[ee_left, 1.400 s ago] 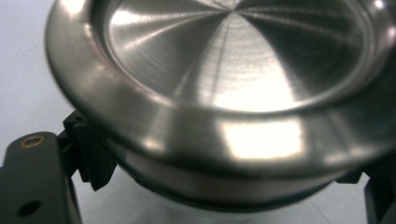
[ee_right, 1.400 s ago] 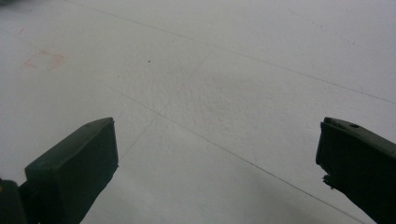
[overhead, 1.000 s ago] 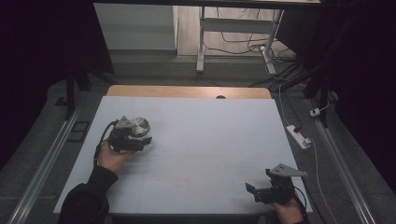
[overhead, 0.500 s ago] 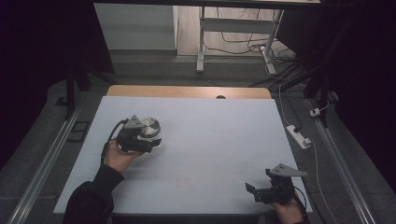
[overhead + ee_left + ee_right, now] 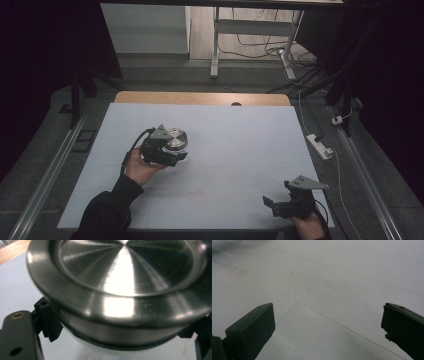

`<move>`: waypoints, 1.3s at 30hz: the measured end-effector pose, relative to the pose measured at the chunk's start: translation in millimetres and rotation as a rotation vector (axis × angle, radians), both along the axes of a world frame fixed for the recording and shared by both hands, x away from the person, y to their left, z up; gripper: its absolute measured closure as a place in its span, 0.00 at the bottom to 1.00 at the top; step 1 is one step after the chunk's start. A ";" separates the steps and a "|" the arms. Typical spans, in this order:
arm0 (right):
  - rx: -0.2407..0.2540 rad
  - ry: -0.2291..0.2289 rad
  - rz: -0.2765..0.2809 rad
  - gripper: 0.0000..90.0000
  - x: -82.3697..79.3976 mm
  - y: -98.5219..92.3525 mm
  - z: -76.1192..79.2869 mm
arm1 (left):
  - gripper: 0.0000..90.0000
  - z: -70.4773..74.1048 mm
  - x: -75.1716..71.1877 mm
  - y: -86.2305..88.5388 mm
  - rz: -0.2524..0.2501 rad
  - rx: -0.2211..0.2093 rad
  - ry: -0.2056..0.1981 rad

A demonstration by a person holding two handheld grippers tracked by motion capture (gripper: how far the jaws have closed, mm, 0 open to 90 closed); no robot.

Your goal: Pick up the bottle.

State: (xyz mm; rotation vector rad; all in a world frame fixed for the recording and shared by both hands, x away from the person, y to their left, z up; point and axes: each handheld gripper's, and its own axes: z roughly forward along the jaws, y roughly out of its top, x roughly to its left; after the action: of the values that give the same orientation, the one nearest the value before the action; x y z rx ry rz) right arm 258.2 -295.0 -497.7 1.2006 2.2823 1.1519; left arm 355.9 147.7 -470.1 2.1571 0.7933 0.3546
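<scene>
- Left gripper (image 5: 175,156) clamped on the steel bowl (image 5: 176,138), held over the left part of the white table (image 5: 240,150).
- Carried rightward from earlier spot, slightly lifted; transport probably under way.
- Right gripper (image 5: 272,204) wide open, empty, at near right corner.

A pale blue-grey sheet (image 5: 235,145) covers the wooden table (image 5: 200,98).
</scene>
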 end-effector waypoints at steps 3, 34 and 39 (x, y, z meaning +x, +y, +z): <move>-0.001 -0.001 0.001 0.00 -0.2 0.0 0.1 | 0.17 1.0 -2.6 -7.8 -0.027 0.000 0.002; -0.012 -0.009 0.012 0.00 -1.2 1.2 0.1 | 0.17 2.8 -26.6 -61.7 -0.178 0.014 0.025; -0.012 -0.019 0.010 0.00 -2.0 1.5 0.8 | 0.17 1.3 -26.0 -61.0 -0.175 0.009 0.027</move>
State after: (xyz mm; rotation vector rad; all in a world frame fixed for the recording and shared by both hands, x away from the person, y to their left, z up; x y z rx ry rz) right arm 256.1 -293.5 -496.9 1.1700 2.2805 1.1461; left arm 329.9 86.6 -468.9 2.2243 0.6134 0.2394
